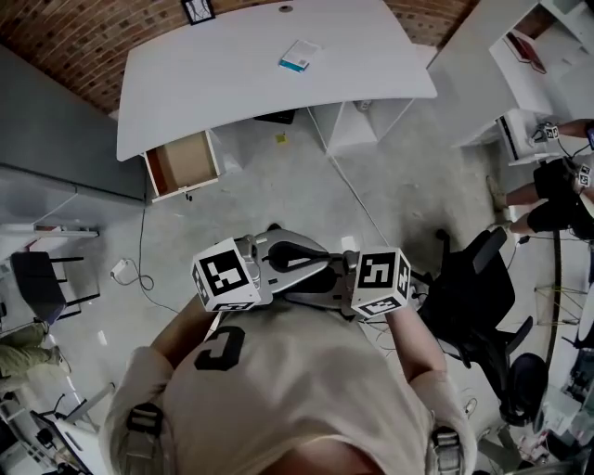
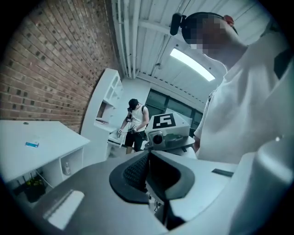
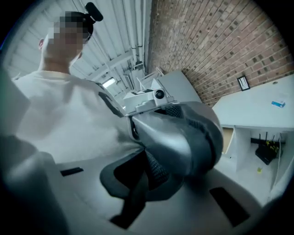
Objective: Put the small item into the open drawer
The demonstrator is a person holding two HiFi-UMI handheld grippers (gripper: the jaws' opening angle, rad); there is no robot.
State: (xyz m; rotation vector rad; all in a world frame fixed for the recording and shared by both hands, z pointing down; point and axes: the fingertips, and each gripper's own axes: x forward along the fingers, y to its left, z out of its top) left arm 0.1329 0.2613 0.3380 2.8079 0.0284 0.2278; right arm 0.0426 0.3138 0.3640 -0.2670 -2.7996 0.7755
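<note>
The small blue-and-white item (image 1: pixel 299 56) lies on the white desk (image 1: pixel 232 74), far from both grippers; it also shows as the item (image 2: pixel 31 144) and the item (image 3: pixel 278 103). Below the desk's left end the open drawer (image 1: pixel 183 162) shows a brown, empty inside; it also shows as the drawer (image 3: pixel 227 139). I hold both grippers close to my chest, roughly level and pointing at each other. The left gripper (image 1: pixel 306 258) (image 2: pixel 148 172) is shut on nothing. The right gripper (image 1: pixel 323 295) (image 3: pixel 144 176) looks shut too, with nothing in it.
A black office chair (image 1: pixel 478 306) stands close at my right. Another person (image 1: pixel 557 190) is at a white shelf unit on the far right. A cable (image 1: pixel 139 274) trails over the concrete floor. A small picture frame (image 1: pixel 198 10) stands at the desk's back edge.
</note>
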